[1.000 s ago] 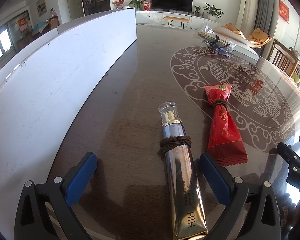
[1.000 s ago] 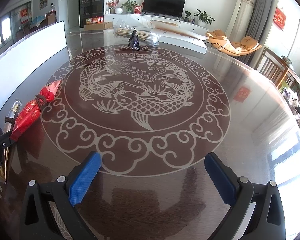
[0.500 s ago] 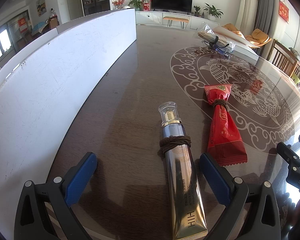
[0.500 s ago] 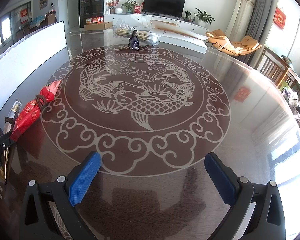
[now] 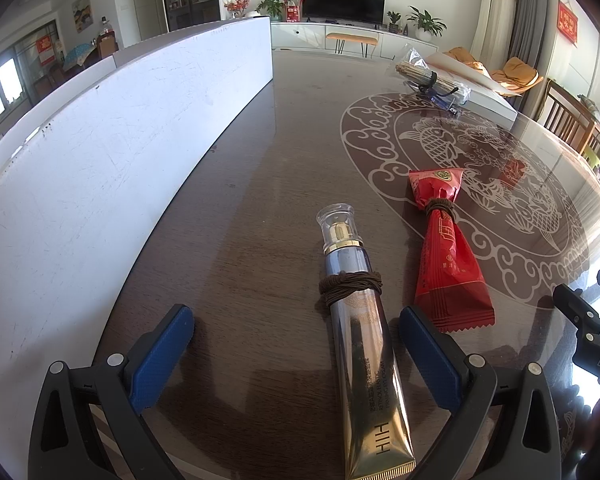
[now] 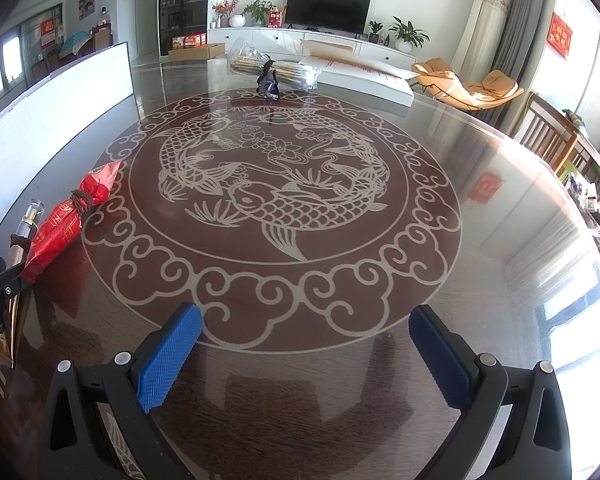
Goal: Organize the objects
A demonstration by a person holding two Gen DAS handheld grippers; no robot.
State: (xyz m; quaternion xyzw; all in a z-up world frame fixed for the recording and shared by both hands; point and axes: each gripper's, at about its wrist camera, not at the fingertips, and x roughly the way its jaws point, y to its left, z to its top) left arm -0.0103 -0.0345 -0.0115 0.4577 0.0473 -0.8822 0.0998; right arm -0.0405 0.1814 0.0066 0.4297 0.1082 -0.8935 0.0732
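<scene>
A gold and silver cosmetic tube (image 5: 360,340) with a clear cap and a brown hair band around it lies on the dark table, between the fingers of my open left gripper (image 5: 296,344), nearer the right finger. A red packet (image 5: 446,264) tied with a brown band lies just right of the tube. Both show at the left edge of the right wrist view, the packet (image 6: 60,224) and the tube (image 6: 22,236). A bag of sticks (image 6: 276,66) with a dark clip lies at the far side. My right gripper (image 6: 304,356) is open and empty over the table's fish pattern.
A tall white board (image 5: 100,152) stands along the table's left side. The round glossy table (image 6: 500,240) bears a white fish and cloud pattern. A flat white box (image 6: 364,76) lies at the far edge. Wooden chairs (image 6: 552,140) stand to the right.
</scene>
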